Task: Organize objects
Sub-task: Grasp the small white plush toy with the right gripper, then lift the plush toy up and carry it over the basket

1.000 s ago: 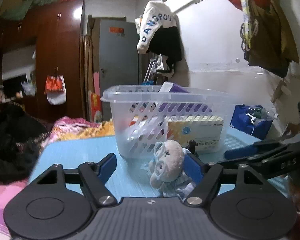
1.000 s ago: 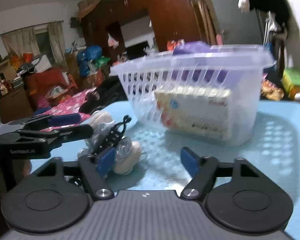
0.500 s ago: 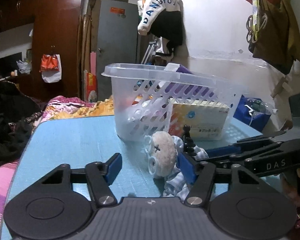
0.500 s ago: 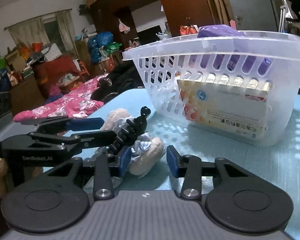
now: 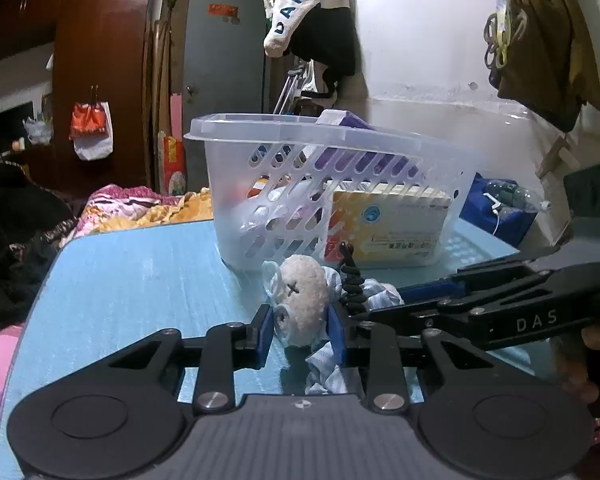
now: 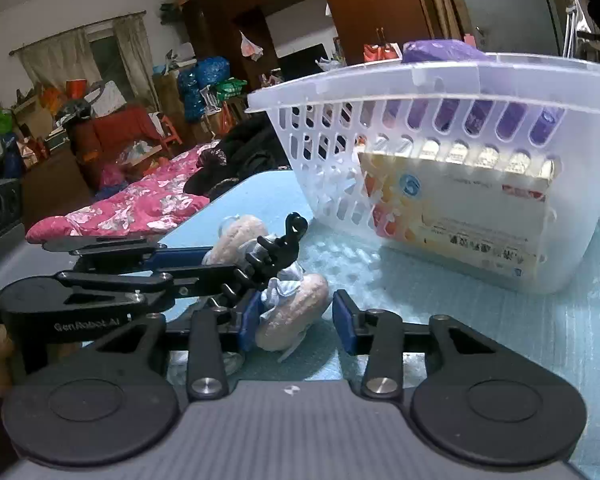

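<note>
Pinching the plush toy (image 5: 302,300) between our left gripper (image 5: 300,334) pads, we hold it just in front of the white basket (image 5: 328,184). Our right gripper (image 6: 296,320) stands part-open around the toy's other end, its left pad touching, on the blue table (image 5: 140,280).

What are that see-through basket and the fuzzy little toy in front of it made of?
The basket looks like translucent moulded plastic: glossy, slotted walls, contents showing through. The toy seems soft plush, cream and fuzzy, with a stitched cross mark; its filling can't be seen.
</note>
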`<state>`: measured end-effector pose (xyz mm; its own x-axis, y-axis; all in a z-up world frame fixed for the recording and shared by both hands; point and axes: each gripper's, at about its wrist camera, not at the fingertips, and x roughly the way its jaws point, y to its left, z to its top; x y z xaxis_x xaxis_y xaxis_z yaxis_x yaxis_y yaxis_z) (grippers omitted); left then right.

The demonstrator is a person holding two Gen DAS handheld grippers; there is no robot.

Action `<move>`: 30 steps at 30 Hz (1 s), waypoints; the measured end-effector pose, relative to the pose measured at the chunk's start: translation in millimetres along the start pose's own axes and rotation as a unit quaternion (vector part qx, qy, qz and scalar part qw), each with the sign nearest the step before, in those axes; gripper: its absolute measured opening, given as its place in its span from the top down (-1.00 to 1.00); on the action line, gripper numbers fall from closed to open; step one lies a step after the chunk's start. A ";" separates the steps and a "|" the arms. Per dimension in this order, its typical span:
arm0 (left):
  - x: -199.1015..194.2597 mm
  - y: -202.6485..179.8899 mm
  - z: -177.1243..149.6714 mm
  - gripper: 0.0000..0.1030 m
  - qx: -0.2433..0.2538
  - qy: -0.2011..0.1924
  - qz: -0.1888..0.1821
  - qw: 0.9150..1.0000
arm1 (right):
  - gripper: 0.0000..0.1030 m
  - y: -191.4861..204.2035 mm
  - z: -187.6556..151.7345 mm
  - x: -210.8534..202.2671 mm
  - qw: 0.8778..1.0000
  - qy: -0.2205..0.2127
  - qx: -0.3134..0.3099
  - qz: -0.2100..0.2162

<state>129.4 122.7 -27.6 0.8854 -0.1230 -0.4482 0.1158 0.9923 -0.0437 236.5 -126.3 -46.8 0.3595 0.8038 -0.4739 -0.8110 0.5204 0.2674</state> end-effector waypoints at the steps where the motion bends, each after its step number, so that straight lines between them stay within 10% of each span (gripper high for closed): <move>1: -0.1 -0.1 0.1 0.39 -0.002 -0.002 0.001 1.000 | 0.29 0.9 0.7 -1.8 1.000 -0.002 -0.005 0.000; 30: -26.2 -6.8 -0.2 0.49 -0.013 -0.072 0.002 0.997 | 0.56 30.9 13.2 -29.0 0.996 -0.048 -0.066 -0.033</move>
<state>105.3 119.2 -15.7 0.9413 -0.1173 -0.3165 0.1014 0.9926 -0.0663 207.2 -129.7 -13.7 0.4512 0.7967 -0.4022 -0.8354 0.5355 0.1237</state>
